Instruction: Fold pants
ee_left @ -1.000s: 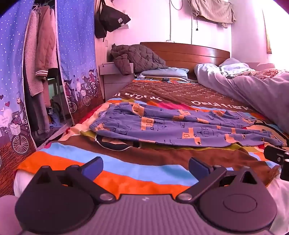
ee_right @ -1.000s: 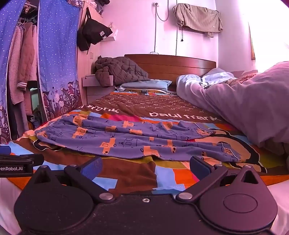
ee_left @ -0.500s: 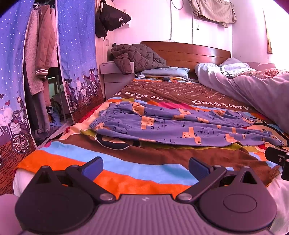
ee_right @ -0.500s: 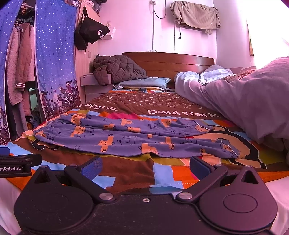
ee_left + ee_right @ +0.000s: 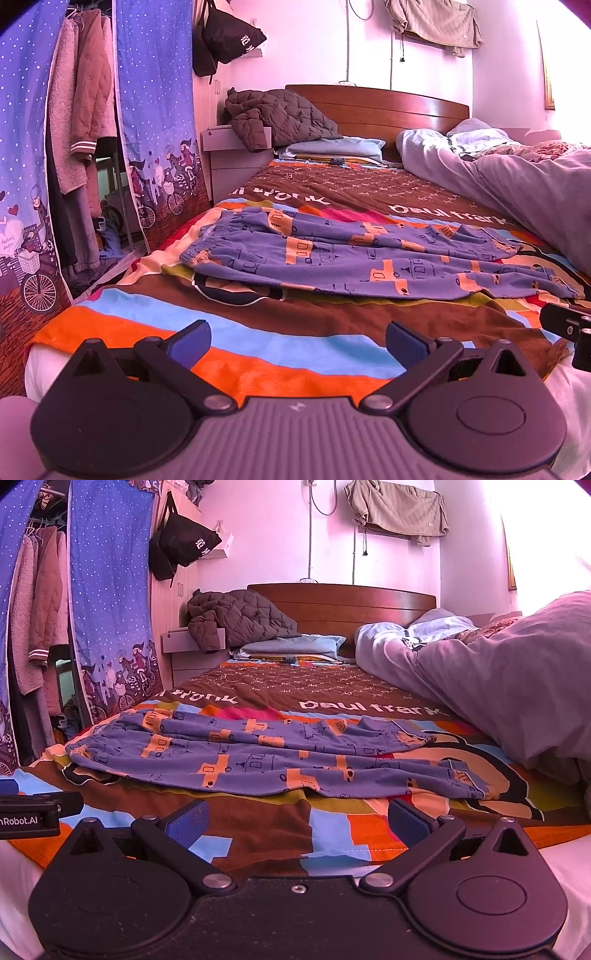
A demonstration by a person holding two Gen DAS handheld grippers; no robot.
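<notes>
Blue patterned pants [image 5: 369, 258] lie flat across the striped bedspread [image 5: 258, 332], at 12 o'clock from both grippers. Left gripper [image 5: 297, 341] and right gripper [image 5: 297, 823] fingers spread wide, empty. Wooden headboard [image 5: 343, 602] behind, curtain [image 5: 155, 110] at 10.

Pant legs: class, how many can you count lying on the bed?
2. On the blanket, the pants show a near leg and a far leg, cuffs rightward, waistband left.
</notes>
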